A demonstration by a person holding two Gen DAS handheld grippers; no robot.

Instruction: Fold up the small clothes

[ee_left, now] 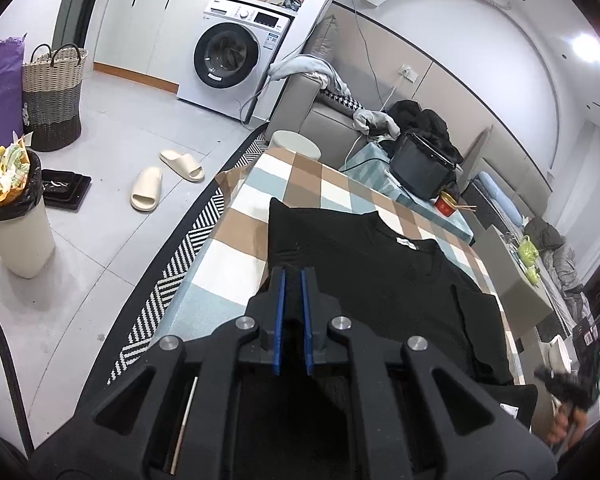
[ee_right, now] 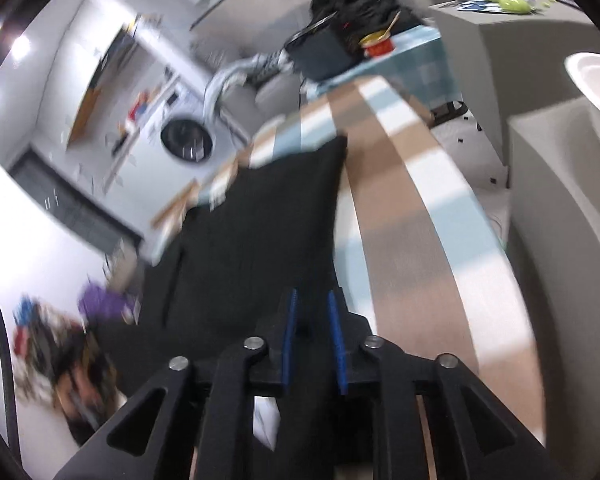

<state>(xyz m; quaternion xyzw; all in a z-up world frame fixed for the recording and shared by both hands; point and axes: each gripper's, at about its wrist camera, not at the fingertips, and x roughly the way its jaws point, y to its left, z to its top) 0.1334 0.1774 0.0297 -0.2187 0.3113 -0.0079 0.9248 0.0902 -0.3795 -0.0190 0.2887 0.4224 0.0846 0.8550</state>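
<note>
A black T-shirt (ee_left: 384, 276) is lying on a checked tablecloth (ee_left: 260, 208), filling the centre and lower right of the left wrist view. Its round neckline with a small white label is facing the upper right, and one sleeve corner is pointing toward the top centre. A fold is showing along its right part. In the blurred right wrist view the same dark cloth (ee_right: 260, 232) is spreading across the centre and lower left.

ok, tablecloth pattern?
Tablecloth: checked in tan, light blue and white. Clearest in the left wrist view.
</note>
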